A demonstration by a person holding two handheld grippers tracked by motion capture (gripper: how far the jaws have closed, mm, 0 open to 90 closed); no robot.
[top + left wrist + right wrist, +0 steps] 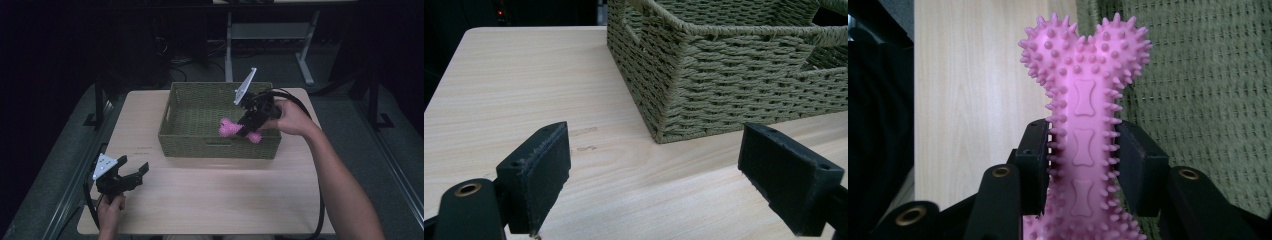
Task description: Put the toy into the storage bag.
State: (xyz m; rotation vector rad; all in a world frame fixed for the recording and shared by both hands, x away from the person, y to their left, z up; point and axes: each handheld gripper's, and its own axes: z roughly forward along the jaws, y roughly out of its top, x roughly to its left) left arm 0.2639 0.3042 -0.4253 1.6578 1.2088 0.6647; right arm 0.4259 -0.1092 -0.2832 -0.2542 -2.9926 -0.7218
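In the high view, my right gripper [248, 126] sits right of centre in the frame, over the green woven basket [172, 132], clamped on a pink spiky bone toy [229, 128]. The toy hangs above the basket's right part, its knobby ends sticking out on either side of the jaws. In the right gripper view, both pads press the toy's narrow shaft [1083, 150], with one knobbed end at the top of the frame. My left gripper [131, 173] rests at lower left on the wooden table [210, 195], jaws spread wide and holding nothing, well apart from the basket.
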